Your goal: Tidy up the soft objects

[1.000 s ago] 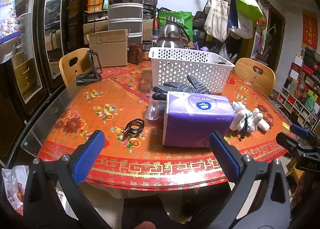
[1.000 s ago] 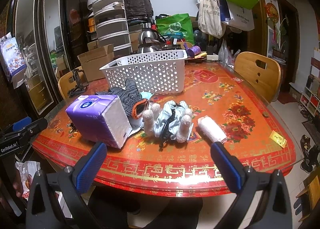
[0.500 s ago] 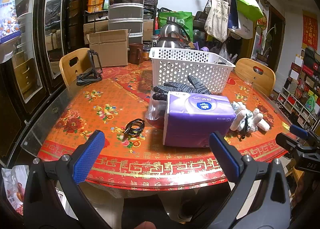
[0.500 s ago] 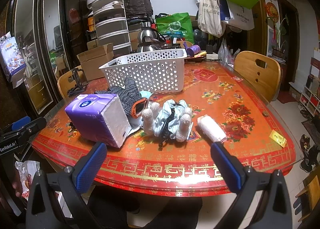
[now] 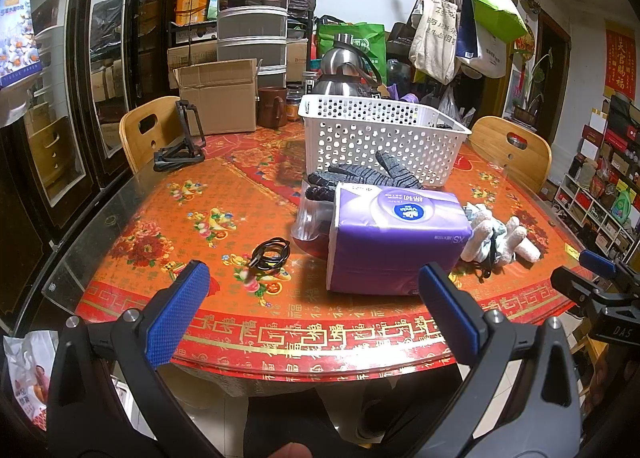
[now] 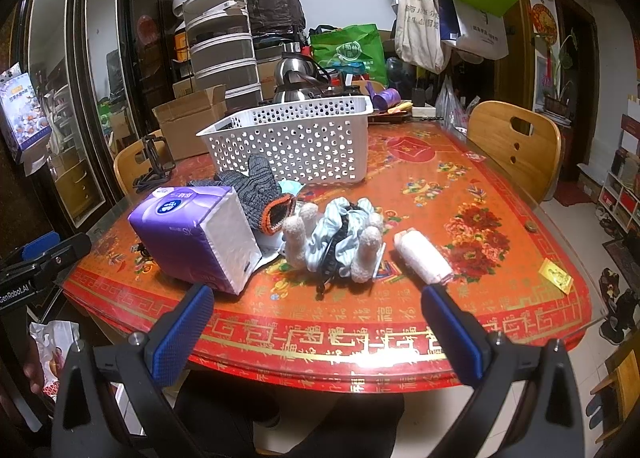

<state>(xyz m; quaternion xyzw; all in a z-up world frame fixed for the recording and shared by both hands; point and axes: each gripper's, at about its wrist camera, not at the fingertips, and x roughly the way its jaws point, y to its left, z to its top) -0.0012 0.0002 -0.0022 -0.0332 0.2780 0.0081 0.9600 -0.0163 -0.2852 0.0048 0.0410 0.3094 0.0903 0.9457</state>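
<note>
the left tool has its blue fingers wide apart and holds nothing; it hangs at the near edge of the counter. the right tool is the same, fingers far apart, nothing between them, also at the near edge. just beyond the left tool lies a purple tissue pack on its side. a grey knitted glove lies behind the pack, touching it. to the right of the pack is a heap of white socks with a light blue cloth, and a rolled white sock lies just beside the heap. the white basket stands farther away, behind the glove. a black cable coil lies left of the pack.
</note>
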